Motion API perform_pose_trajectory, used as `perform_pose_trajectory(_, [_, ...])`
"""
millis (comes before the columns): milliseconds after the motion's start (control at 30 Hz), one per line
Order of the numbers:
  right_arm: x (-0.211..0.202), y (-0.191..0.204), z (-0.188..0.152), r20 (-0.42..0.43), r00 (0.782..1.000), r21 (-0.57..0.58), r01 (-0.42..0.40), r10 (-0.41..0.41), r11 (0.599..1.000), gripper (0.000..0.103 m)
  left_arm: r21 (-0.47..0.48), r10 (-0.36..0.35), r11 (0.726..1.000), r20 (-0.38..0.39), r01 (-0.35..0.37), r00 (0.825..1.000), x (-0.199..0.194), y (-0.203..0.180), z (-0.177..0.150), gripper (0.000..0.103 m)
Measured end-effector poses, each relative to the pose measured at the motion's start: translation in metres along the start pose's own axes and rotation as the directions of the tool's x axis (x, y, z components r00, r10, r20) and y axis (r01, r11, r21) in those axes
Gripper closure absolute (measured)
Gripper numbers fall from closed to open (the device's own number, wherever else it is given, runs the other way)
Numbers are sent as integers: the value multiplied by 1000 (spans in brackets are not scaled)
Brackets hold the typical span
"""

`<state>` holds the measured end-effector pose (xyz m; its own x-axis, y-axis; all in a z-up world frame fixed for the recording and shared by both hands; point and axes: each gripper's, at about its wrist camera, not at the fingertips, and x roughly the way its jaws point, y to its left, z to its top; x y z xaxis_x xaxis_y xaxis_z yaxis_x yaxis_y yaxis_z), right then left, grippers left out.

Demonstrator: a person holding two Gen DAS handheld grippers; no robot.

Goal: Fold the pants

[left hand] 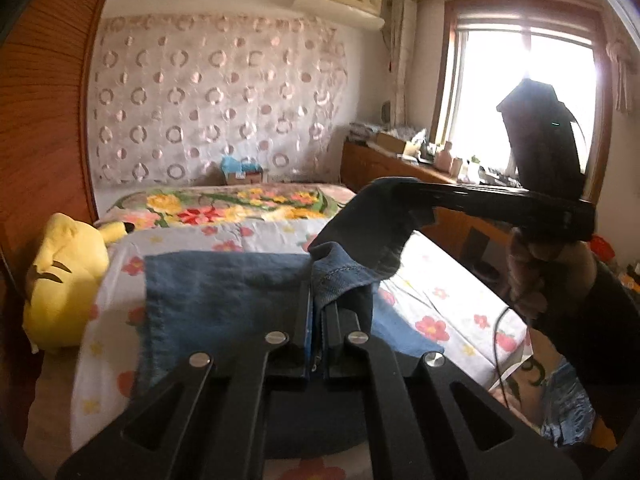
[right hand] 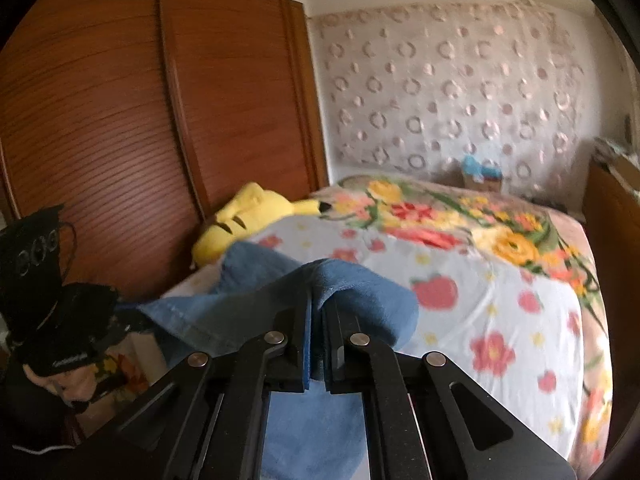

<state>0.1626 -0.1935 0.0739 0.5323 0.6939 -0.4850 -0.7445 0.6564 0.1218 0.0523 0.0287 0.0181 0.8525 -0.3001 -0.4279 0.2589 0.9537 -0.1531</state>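
Gripping a fold of the blue denim pants (left hand: pixel 224 296), the left gripper (left hand: pixel 316 300) is pinching the cloth tight between its closed fingers, a hemmed edge bunching up just past the tips. In the right wrist view the right gripper (right hand: pixel 318 304) is likewise clamping a raised ridge of the pants (right hand: pixel 360 292), the fabric draping down on both sides of its jaws. From the left wrist view that right gripper (left hand: pixel 384 196) is showing side-on, reaching in from the right with a dark peak of denim hanging from its tip, and a hand (left hand: pixel 532 268) is wrapping around its grip. The rest of the pants is lying partly on the flower-print bedsheet (left hand: pixel 440 304), with the gripped parts lifted off it. Sitting at the left edge of the bed, beside the pants, is a yellow plush toy (left hand: pixel 64 280), leaning close to the brown slatted wardrobe (right hand: pixel 120 120). Farther along the bed a brighter floral blanket (left hand: pixel 236 204) is lying across the mattress. Beyond it a ring-patterned curtain (left hand: pixel 216 100) is covering the far wall, an air conditioner (left hand: pixel 340 0) is hanging above it, and a bright window (left hand: pixel 528 96) is glowing over a cluttered wooden sideboard (left hand: pixel 400 160).
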Motion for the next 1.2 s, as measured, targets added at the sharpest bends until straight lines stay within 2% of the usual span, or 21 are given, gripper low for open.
perform_pose_trajectory(267, [58,30,35,-46,995,-7,-88,87,996,102,-25,67,997,-41,-68,997,-11,28,-13,103])
perform_pose_trajectory(500, [124,45,38,-131,984,13,-119,120,993,102,-68,121,989,-128,-130,984,6,52,-45,103])
perform_pose_trajectory(733, [178,61,25,-207,972,1,-112,110,994,101,-98,133,983,-203,-155,970,23,65,-70,103])
perform_pose_trajectory(900, [203,64,19,-244,968,-12,-66,61,998,101,-97,152,979,-236,-179,960,29,67,-81,102])
perform_pose_trajectory(933, [204,62,18,-246,968,-12,-54,49,998,97,-95,160,978,-241,-187,957,30,68,-81,102])
perform_pose_trajectory(1000, [201,59,18,-229,973,-12,-33,30,999,82,-87,162,978,-250,-188,955,29,68,-81,101])
perform_pose_trajectory(1067, [194,51,18,-207,978,-9,30,-31,1000,56,-84,159,979,-241,-184,957,26,67,-78,99])
perform_pose_trajectory(1200, [177,38,21,-189,981,-4,46,-46,999,56,-77,172,978,-202,-191,964,13,66,-69,90])
